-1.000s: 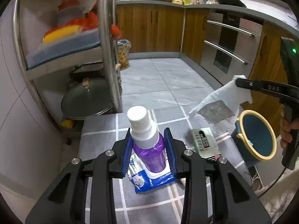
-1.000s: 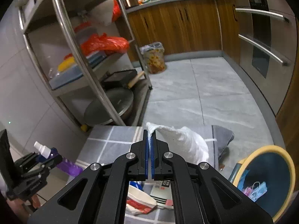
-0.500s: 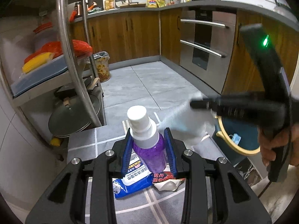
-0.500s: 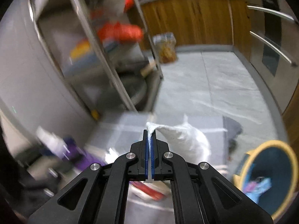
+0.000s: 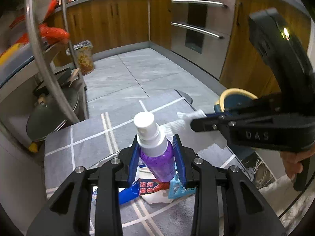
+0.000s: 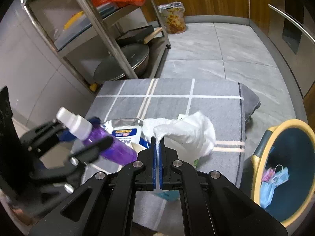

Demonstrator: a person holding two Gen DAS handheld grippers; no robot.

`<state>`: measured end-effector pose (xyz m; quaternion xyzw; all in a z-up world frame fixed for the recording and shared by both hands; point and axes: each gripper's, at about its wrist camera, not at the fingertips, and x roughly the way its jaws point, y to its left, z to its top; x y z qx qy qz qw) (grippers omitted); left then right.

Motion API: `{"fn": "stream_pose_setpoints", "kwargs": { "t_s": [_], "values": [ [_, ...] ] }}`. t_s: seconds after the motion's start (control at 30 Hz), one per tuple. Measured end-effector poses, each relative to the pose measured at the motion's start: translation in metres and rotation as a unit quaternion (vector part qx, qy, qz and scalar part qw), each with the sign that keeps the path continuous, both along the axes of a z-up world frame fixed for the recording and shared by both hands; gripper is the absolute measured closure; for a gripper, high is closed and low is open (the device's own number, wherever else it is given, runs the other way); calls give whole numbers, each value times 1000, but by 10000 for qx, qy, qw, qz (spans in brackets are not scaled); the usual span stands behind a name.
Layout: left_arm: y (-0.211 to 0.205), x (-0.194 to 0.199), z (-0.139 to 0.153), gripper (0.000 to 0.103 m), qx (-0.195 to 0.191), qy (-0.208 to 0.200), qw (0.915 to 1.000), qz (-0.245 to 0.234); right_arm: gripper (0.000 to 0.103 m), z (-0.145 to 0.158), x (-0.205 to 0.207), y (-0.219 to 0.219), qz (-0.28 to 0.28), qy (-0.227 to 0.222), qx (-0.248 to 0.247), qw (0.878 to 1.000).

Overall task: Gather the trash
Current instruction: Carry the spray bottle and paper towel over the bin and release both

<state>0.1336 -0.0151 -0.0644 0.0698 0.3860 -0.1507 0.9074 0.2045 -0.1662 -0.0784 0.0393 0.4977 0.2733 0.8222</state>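
Trash is held in both grippers above a grey checked mat (image 6: 212, 102), with more litter lying on the mat beneath.

Right gripper (image 6: 157, 143): jaws closed almost fully, with only a thin fold of a white plastic bag (image 6: 189, 131) pinched between the blue pads. The bag billows forward and slightly right of the fingertips, clear of the mat as far as can be judged.

Left gripper (image 5: 156, 157): jaws closed on the purple body of a spray bottle (image 5: 155, 153). The bottle's long axis runs along the fingers, white cap forward and tilted up. In the right wrist view the same bottle lies to the left of the right gripper, cap pointing up and left.

Governing relation: the bin (image 6: 261, 151), yellow-rimmed with a dark blue interior, stands on the floor just beside the mat's right edge. It lies to the right of, and lower than, the right gripper's fingertips. A blue face mask (image 6: 273, 184) and a pink scrap are already inside. The right gripper is clearly the nearer of the two; the left gripper sits on the far side from the bin, with the right tool between.

Judgement: the bag should travel rightward over the rim before release; the bottle must cross the mat afterwards.

Remaining on the mat: a blue-and-white wipes packet (image 6: 124, 133) and a red printed wrapper (image 5: 151, 188), both below the bottle.
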Motion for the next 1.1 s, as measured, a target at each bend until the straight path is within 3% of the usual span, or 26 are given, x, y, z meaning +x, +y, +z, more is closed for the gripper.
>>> {"fn": "stream_pose_setpoints", "kwargs": {
  "t_s": [0.37, 0.73, 1.1],
  "values": [
    [-11, -1, 26, 70, -135, -346, 9993, -11, 100, 47, -2, -38, -548, -587, 517, 9954],
    [-51, 0, 53, 70, -237, -585, 9977, -233, 100, 95, -23, -109, -1379, -1477, 175, 9792],
    [-131, 4, 57, 70, -378, -638, 9936, -855, 100, 103, -41, -186, -2040, -1727, -215, 9634]
  ]
}}
